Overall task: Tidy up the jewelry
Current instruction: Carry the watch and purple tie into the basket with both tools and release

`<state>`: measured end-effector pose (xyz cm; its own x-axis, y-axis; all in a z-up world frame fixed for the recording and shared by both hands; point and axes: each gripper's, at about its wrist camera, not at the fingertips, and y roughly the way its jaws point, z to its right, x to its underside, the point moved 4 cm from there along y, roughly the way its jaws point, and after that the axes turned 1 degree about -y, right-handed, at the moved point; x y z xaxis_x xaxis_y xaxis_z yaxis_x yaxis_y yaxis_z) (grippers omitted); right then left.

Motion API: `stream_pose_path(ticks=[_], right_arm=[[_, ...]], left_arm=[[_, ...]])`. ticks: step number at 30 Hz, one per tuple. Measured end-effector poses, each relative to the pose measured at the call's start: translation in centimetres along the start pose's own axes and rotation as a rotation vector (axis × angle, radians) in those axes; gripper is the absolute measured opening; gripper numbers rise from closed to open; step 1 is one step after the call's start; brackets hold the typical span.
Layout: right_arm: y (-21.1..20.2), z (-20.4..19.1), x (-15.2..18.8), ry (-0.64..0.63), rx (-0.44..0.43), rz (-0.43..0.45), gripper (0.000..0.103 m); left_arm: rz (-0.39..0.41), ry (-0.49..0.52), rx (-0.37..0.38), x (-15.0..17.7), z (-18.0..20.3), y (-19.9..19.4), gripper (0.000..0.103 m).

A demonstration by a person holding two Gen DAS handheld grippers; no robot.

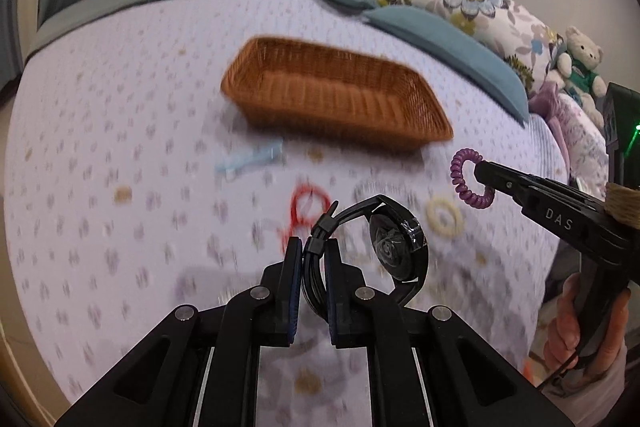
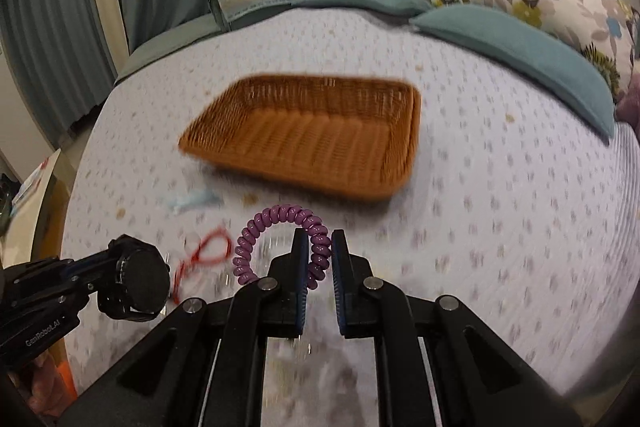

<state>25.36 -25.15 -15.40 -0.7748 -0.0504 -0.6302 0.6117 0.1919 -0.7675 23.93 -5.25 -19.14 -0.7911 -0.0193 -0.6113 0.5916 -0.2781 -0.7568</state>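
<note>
Left gripper (image 1: 312, 247) jaws clamp the watch (image 1: 396, 247), right gripper (image 2: 320, 247) jaws the purple coil (image 2: 276, 231); basket (image 2: 412, 131) at 12 o'clock, open bed (image 2: 520, 207) around.

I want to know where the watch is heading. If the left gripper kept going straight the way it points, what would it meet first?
Probably the bedspread just short of the wicker basket, near the red loop; blur leaves depth unclear. The left gripper grips the black watch.

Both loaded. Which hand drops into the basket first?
Probably right: its gripper, shut on the purple coil tie, faces the empty wicker basket nearly head-on. The left gripper holds the black watch off to the side.
</note>
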Motion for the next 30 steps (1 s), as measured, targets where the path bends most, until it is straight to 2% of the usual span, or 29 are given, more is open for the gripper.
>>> stream_pose_path(ticks=[3,7,11,15,23,30], right_arm=[[1.1,0.1,-2.9,-0.013,0.012,0.031,0.014],[4.1,0.7,-6.2,0.003,0.017,0.027,0.014],[8.2,1.8,-8.9,0.035,0.02,-0.012,0.014],[12.2,2.7,-10.0,0.072,0.012,-0.076,0.014],[17.2,3.4,-9.2,0.077,0.037,-0.178,0.014],[18.2,3.7,-8.4,0.08,0.03,-0.207,0.014]], left_arm=[[0.039,0.017,-0.013,-3.4,0.1,0.7,0.01],[0.071,0.008,0.002,-8.4,0.5,2.5,0.01],[0.078,0.011,-0.002,-13.4,1.2,6.2,0.01],[0.04,0.012,-0.009,-16.5,1.6,10.5,0.01],[-0.073,-0.001,-0.048,-17.2,0.9,17.7,0.01],[-0.094,0.004,-0.059,-17.4,0.8,19.1,0.013]])
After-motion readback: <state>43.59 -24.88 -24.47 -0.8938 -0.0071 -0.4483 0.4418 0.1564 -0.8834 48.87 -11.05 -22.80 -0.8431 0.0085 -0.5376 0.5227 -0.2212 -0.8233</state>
